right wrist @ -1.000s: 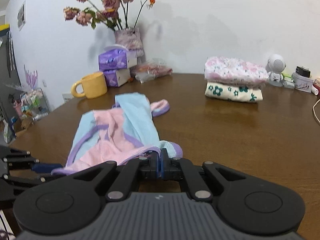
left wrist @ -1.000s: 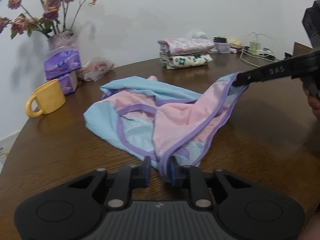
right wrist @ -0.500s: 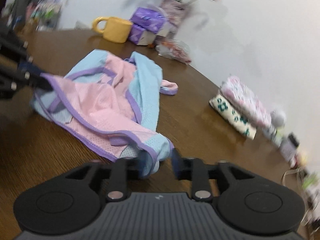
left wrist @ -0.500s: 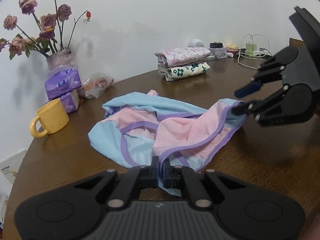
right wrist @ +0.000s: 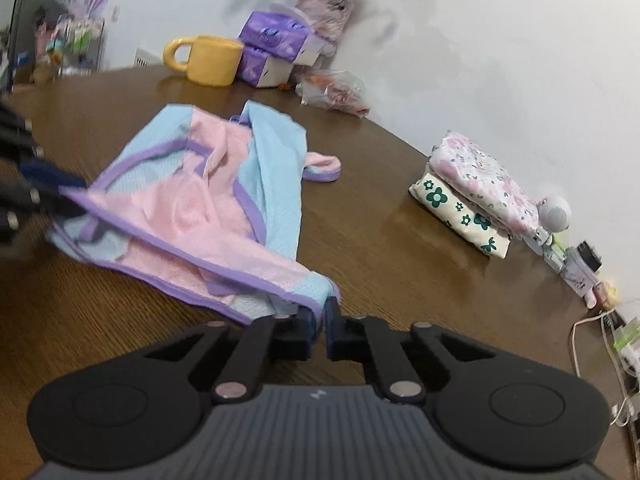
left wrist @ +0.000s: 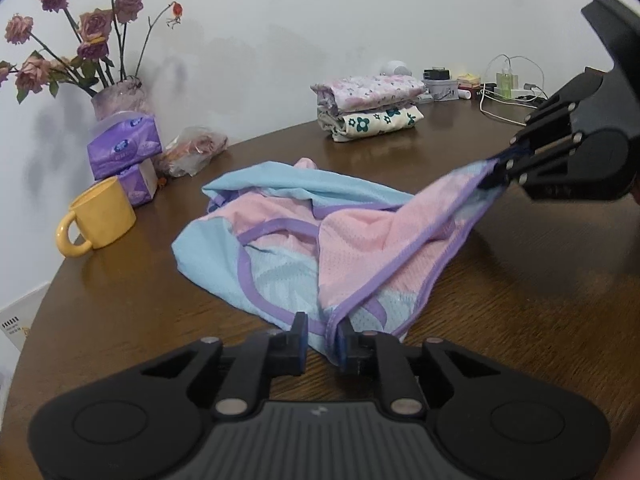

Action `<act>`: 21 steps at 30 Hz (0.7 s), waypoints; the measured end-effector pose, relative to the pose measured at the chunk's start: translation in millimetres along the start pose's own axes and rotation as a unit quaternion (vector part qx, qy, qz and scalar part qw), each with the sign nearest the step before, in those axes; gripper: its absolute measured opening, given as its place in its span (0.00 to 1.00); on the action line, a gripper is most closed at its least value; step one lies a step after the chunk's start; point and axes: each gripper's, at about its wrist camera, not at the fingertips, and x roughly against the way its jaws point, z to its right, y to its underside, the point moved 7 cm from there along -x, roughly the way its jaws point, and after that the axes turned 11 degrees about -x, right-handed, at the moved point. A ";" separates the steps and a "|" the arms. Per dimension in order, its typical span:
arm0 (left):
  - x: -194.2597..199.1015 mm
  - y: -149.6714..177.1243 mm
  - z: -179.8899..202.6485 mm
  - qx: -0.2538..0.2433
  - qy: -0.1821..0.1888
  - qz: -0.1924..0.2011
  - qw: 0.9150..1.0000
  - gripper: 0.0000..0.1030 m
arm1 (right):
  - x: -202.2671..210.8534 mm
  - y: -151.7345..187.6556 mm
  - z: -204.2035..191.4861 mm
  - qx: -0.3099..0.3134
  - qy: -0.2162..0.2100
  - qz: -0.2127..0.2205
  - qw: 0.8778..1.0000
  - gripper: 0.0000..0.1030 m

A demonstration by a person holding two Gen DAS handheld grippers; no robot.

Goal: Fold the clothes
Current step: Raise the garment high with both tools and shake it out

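The garment (left wrist: 320, 240), pink and pale blue with purple trim, lay crumpled in the middle of the brown table (left wrist: 520, 300), one hemmed edge stretched between the two grippers.

From the left wrist view, the left gripper (left wrist: 322, 338) had its jaws narrowly parted with the near hem corner lying in the gap; I could not tell whether they pinched it. That view also showed the right gripper (left wrist: 494, 170) off to the right, lifting the far corner clear of the table so the purple hem ran taut up to it. The right wrist view gave the close look at that gripper (right wrist: 319, 318): its jaws were nearly together with the blue corner gripped between them. It showed too a pink loop of the garment trailing on the table on the far side, hidden in the other view. The left gripper (right wrist: 48, 188) appeared there only as a blurred dark shape at the left edge.

Around the garment stood a yellow mug (left wrist: 100, 218), purple tissue packs (left wrist: 124, 152), a vase (left wrist: 116, 102) of dried roses and a plastic bag (left wrist: 196, 152) along the wall. A folded stack (left wrist: 370, 106) of floral cloth sat well apart, near chargers and cables (left wrist: 508, 92). Nothing lay between the grippers and the garment.
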 end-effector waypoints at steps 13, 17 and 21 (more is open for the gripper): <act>75.6 -162.6 -101.5 -0.058 -0.143 0.137 0.978 0.01 | 78.4 -132.2 61.7 -0.107 -0.025 0.127 0.986 0.01; 127.6 -247.1 -141.3 -0.044 -0.209 0.192 0.958 0.01 | 137.4 -220.9 89.3 -0.136 -0.006 0.197 0.971 0.01; 192.1 -305.1 -158.4 -0.034 -0.252 0.249 0.935 0.02 | 205.1 -280.7 108.3 -0.143 0.025 0.265 0.953 0.01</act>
